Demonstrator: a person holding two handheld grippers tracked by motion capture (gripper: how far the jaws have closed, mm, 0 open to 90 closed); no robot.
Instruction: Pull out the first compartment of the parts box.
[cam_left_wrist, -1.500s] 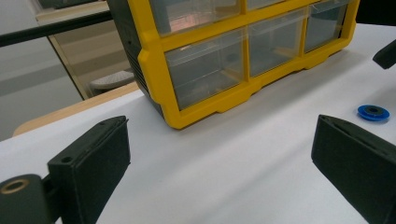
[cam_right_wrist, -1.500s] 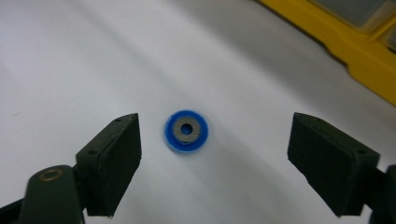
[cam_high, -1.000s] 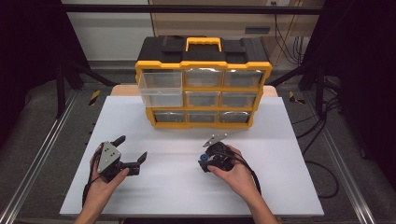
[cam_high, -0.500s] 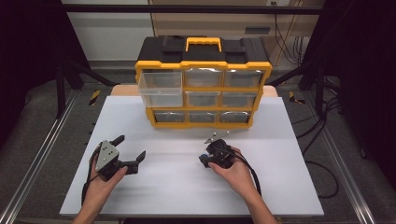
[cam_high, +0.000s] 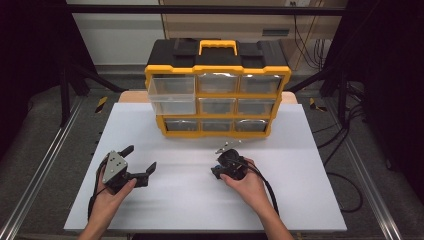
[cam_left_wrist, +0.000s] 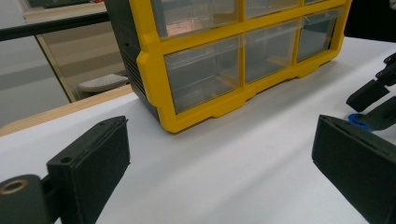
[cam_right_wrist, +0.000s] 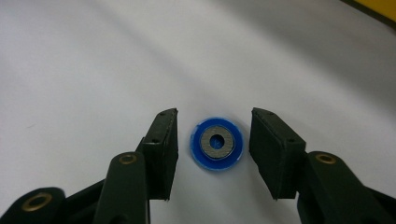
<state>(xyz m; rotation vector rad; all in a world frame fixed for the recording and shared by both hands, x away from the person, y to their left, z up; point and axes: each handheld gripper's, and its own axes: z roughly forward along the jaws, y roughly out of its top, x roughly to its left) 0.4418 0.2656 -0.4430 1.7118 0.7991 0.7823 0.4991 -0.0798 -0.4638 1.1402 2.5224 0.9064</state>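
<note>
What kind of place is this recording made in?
Probably a lab or workshop recording station: a white table framed by black stands, loose cables on the floor, and a yellow parts organiser with clear drawers standing on the table.

Even overhead light brightens the white table (cam_high: 200, 200) while its surroundings stay dark; soft shadows fall beneath the organizer (cam_high: 217, 95), and both gripper views blur close up.

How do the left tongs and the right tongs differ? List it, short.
Left tongs gape wide over bare table; right tongs stand narrow, jaws just closing, flanking a blue ring magnet without touching it. Left tongs point level at the yellow drawer organizer; right tongs point down at the table. Both are black and grip nothing.
</note>
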